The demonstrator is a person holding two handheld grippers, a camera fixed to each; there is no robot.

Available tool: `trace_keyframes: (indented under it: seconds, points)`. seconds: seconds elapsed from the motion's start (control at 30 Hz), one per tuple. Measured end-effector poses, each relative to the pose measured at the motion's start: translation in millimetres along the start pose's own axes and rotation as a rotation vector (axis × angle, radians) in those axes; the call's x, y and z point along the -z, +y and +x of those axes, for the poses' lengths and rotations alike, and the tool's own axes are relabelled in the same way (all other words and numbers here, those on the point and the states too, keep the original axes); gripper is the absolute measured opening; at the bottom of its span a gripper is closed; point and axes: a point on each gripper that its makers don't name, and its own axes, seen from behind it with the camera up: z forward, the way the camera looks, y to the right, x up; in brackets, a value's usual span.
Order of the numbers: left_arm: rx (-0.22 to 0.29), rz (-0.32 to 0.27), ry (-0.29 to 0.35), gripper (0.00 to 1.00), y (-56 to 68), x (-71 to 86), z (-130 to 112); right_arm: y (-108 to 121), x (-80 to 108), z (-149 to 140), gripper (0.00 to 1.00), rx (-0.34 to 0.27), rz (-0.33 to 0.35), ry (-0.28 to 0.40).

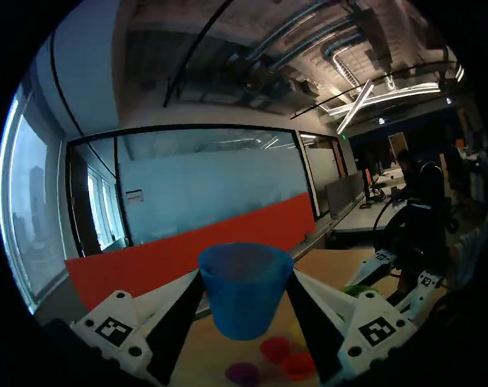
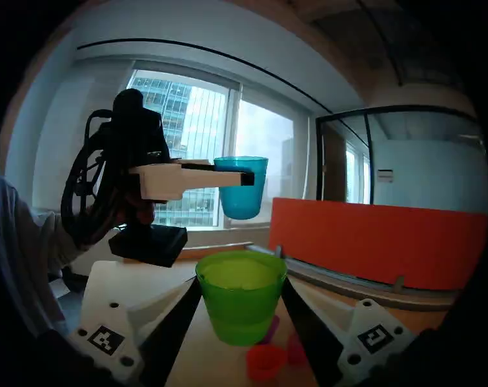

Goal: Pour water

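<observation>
My left gripper (image 1: 245,278) has its jaws clamped on the blue cup (image 1: 245,293), one finger pressing on each side of the wall below the rim. The cup stands upright and is carried clear of the bench (image 1: 325,261). My right gripper (image 2: 241,293) is clamped the same way on the green cup (image 2: 241,300), also upright and lifted. I cannot tell the water level in either cup through the tinted plastic.

In the right gripper view the blue cup hangs higher than the green one and farther off, not yet over its mouth. I judge blue to be the pouring cup and green the receiver.

To pour well, I want the blue rim brought just above the near side of the green mouth before I tilt. I would then roll the left wrist slowly so the stream falls inside rather than down the outer wall. The right hand should stay level and quiet, because a thin cup held by two pads can twist if I bump it.

Below both cups, small coloured cups (image 1: 275,348) sit on the bench, between the fingers in both views. A missed stream would land among them. The bench's far edge runs along an orange panel (image 2: 373,245), well apart from the work.
</observation>
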Motion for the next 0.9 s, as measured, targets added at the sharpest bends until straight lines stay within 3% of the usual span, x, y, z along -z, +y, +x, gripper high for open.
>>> trace_keyframes:
  seconds: [0.2, 0.6, 0.9]
  points:
    - [0.089, -0.013, 0.015, 0.85, -3.7, 0.0, -2, -1, 0.5, 3, 0.89, -0.001, -0.002, 0.0]
    - [0.169, -0.021, -0.027, 0.86, -5.3, 6.2, -25, 1, 4.9, 5, 0.89, 0.0, -0.017, -0.009]
    - [0.197, -0.013, -0.053, 0.86, -7.6, 18.1, -47, 6, 15.6, 6, 0.89, 0.006, -0.032, -0.025]
